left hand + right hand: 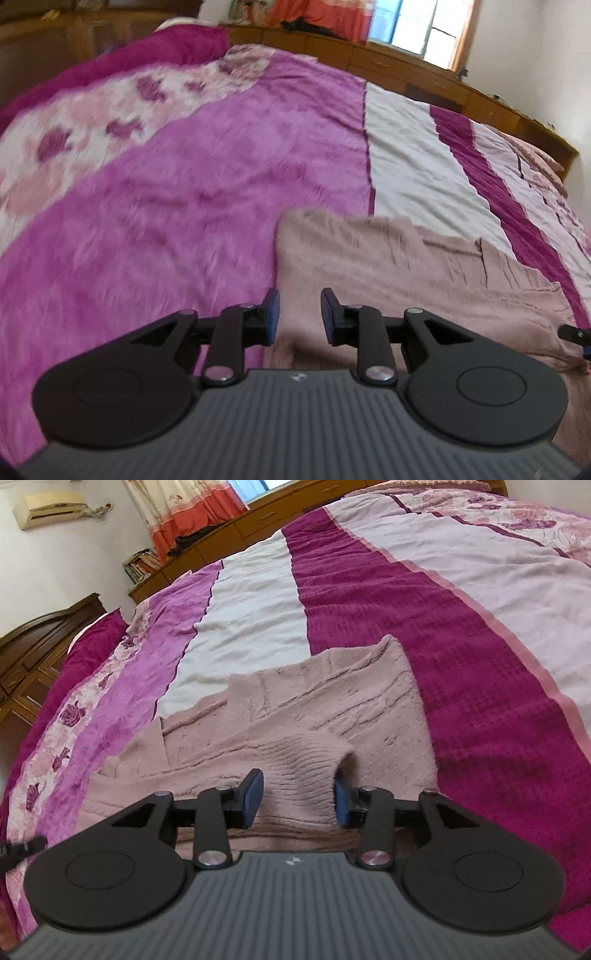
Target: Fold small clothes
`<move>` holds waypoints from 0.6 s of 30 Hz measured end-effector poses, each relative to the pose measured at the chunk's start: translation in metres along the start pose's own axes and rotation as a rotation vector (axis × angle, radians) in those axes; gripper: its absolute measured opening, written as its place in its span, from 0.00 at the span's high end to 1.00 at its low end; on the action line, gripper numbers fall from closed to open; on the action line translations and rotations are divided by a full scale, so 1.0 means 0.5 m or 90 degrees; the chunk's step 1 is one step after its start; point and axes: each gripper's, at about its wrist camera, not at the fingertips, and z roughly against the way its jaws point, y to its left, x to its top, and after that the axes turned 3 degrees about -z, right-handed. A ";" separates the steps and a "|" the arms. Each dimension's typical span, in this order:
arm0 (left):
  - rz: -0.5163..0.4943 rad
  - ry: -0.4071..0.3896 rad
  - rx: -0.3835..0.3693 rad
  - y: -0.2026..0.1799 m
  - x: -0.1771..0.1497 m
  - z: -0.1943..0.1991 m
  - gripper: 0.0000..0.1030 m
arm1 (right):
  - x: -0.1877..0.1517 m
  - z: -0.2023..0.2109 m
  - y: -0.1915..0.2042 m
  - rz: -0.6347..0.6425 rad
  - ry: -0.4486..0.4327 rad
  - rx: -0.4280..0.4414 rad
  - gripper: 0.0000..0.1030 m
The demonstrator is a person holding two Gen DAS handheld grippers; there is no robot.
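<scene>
A dusty-pink knitted sweater (406, 266) lies flat on the bed, partly folded. In the right wrist view the sweater (332, 701) has a ribbed sleeve (295, 760) laid across its body. My right gripper (297, 799) stands open low over it, the sleeve's end lying loosely between the blue pads (251, 797); the cuff hides part of the right pad. My left gripper (299, 314) is open with nothing between its fingers, hovering over the sweater's left edge. The tip of the right gripper (576, 334) shows at the far right of the left wrist view.
The bed is covered by a striped quilt (406, 627) in magenta, lilac and white with a rose print. A wooden headboard ledge (424, 70) runs along the far side below a window and orange curtain (184, 513). A wooden cabinet (33, 657) stands at the left.
</scene>
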 end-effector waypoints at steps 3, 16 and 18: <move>-0.003 0.019 -0.014 -0.008 0.030 -0.059 0.67 | -0.002 0.004 0.003 -0.001 0.001 0.006 0.54; 0.106 0.054 -0.055 0.024 0.056 -0.240 0.53 | 0.011 0.005 -0.033 -0.099 0.048 0.079 0.44; 0.110 0.042 -0.059 0.027 0.053 -0.240 0.89 | 0.015 -0.004 -0.028 -0.082 0.050 0.070 0.44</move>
